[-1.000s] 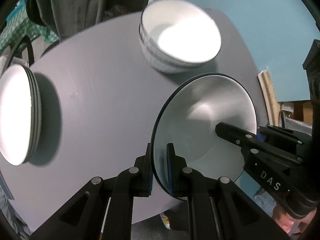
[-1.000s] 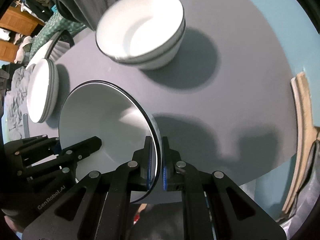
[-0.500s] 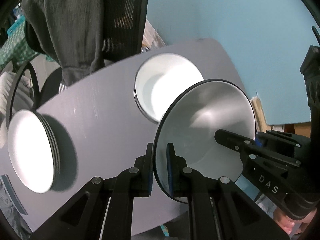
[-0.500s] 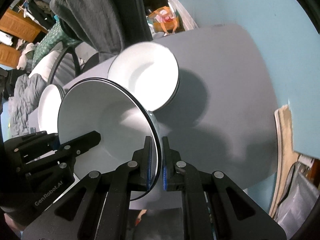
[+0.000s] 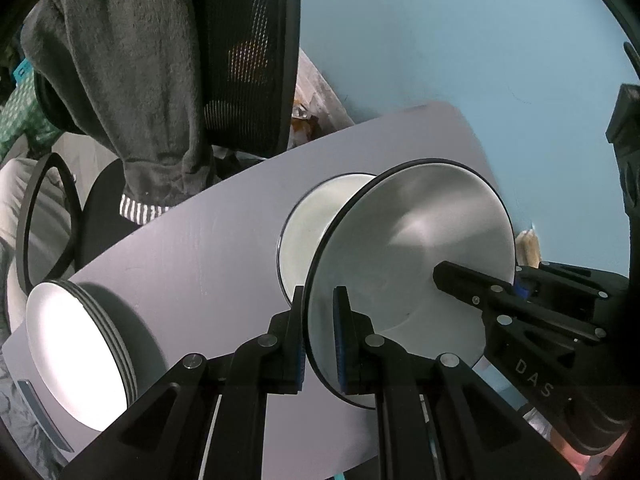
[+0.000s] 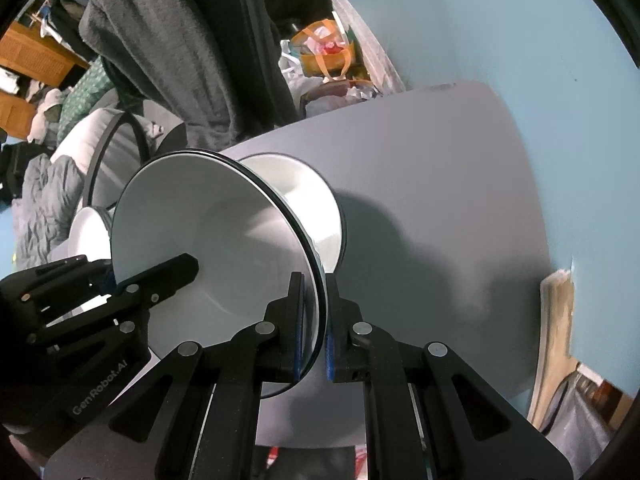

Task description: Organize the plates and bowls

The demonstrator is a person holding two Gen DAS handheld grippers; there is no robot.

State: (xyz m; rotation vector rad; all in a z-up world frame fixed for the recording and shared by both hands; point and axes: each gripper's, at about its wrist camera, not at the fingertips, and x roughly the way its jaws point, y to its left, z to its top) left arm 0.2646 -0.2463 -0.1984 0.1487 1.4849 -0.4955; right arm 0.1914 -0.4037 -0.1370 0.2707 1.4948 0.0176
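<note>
Both grippers carry one white bowl with a dark rim [image 5: 416, 240] [image 6: 208, 232] above the grey table [image 5: 208, 256] [image 6: 440, 216]. My left gripper [image 5: 319, 336] is shut on its near rim in the left wrist view. On the opposite rim, my right gripper [image 6: 314, 332] is shut; it shows at the right of the left wrist view [image 5: 516, 284]. The left gripper appears at the left of the right wrist view [image 6: 108, 276]. Beneath the held bowl stands a stack of white bowls [image 5: 308, 232] [image 6: 312, 204], partly hidden. A stack of white plates [image 5: 76, 352] [image 6: 90, 228] rests at the table's left.
A black mesh chair [image 5: 248, 52] with a grey garment [image 5: 132, 72] [image 6: 176, 40] draped on it stands behind the table. A blue wall [image 5: 460, 40] [image 6: 500, 32] is at the right. Bags and clutter [image 6: 324, 52] lie on the floor beyond the table.
Both grippers have risen and moved across the table with the bowl held between them. The held bowl now overlaps the bowl stack, which sat clear beyond it before.
</note>
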